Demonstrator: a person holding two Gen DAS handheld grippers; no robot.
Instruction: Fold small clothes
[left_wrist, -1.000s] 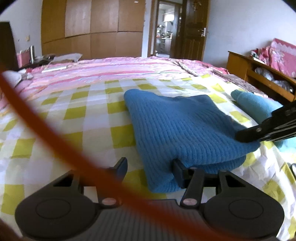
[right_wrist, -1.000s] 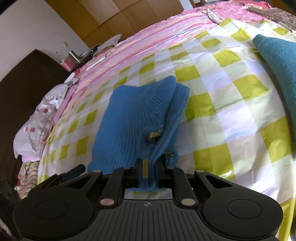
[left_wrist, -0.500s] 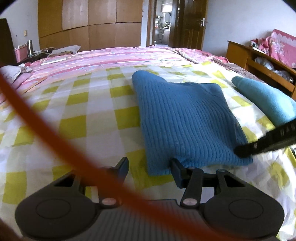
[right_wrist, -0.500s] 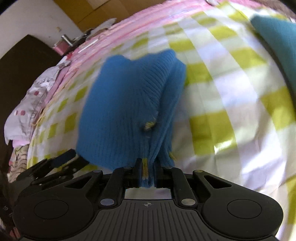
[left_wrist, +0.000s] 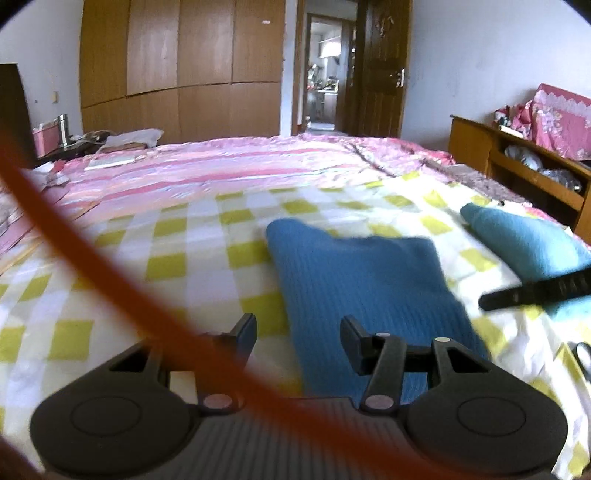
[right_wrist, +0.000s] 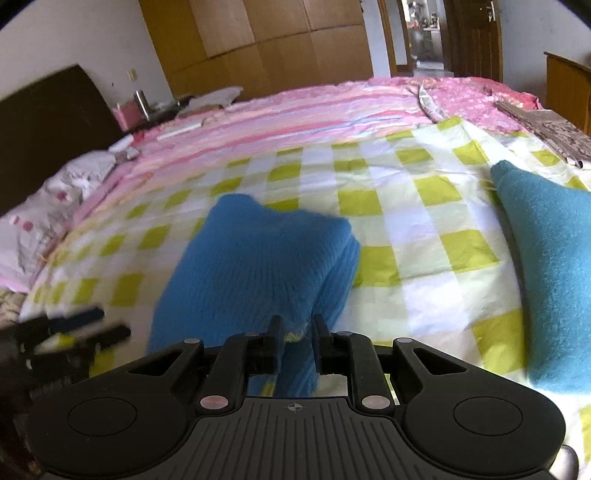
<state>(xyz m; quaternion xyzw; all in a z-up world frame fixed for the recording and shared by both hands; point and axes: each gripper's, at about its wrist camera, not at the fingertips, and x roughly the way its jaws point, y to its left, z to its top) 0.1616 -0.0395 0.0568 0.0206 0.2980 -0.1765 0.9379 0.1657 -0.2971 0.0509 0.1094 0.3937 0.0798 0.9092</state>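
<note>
A folded blue knit garment (left_wrist: 362, 280) lies on the yellow-checked sheet (left_wrist: 177, 266). My left gripper (left_wrist: 299, 334) is open just above the garment's near left corner; its right finger hovers over the cloth and nothing is clamped. In the right wrist view the same garment (right_wrist: 258, 266) runs up to my right gripper (right_wrist: 297, 332). Its jaws are opening, and a fold of blue knit with a yellow tag still fills the narrow gap. The right gripper's finger shows as a black bar (left_wrist: 535, 291) in the left wrist view. The left gripper (right_wrist: 74, 328) appears blurred at the left.
A second, teal garment (right_wrist: 546, 277) lies to the right on the sheet. Pink striped bedding (left_wrist: 240, 166) covers the far half of the bed, with a pillow (right_wrist: 48, 206) at the left. A wooden cabinet (left_wrist: 517, 166) stands beside the bed. An orange cable (left_wrist: 74, 240) crosses the left view.
The left gripper has drawn back and risen from the garment's near edge. The right gripper's jaws have widened slightly around the fold, and it has lifted and rolled, so more of the room shows.
</note>
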